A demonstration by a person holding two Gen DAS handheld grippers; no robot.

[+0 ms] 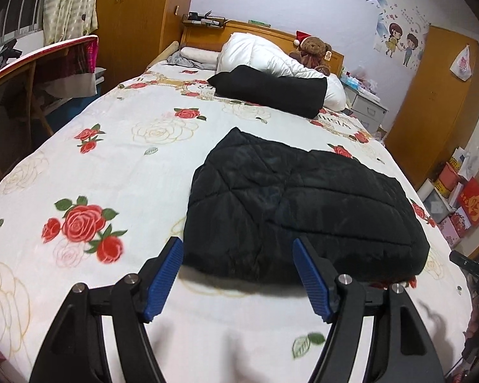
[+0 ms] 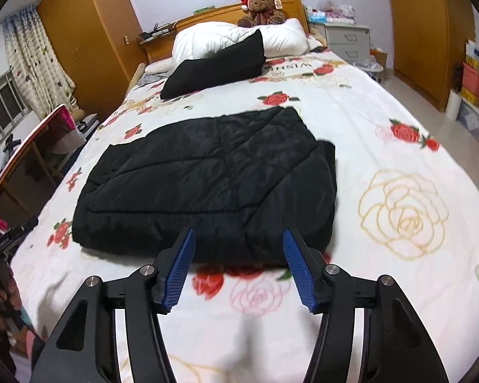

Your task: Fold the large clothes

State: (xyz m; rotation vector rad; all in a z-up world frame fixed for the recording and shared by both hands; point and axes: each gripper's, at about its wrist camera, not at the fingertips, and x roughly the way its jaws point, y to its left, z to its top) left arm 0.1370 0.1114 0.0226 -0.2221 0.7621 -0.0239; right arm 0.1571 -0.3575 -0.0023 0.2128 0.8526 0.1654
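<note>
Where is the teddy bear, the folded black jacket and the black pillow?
teddy bear [image 2: 265, 8], right wrist view, on its belly.
folded black jacket [image 2: 207, 178], right wrist view, on its quilted top.
black pillow [image 1: 271, 91], left wrist view, on its middle.

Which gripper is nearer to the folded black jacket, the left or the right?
Neither clearly. The left gripper and right gripper both hover open just before the near edge of the black jacket, touching nothing.

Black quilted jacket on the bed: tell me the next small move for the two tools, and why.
Probably draw both tools back and leave it. The black quilted jacket already lies as a compact folded rectangle on the floral bedspread, and the left tool and right tool are open with nothing between their pads. Its far right corner looks slightly stepped, so a light tidy there is the only alternative.
</note>
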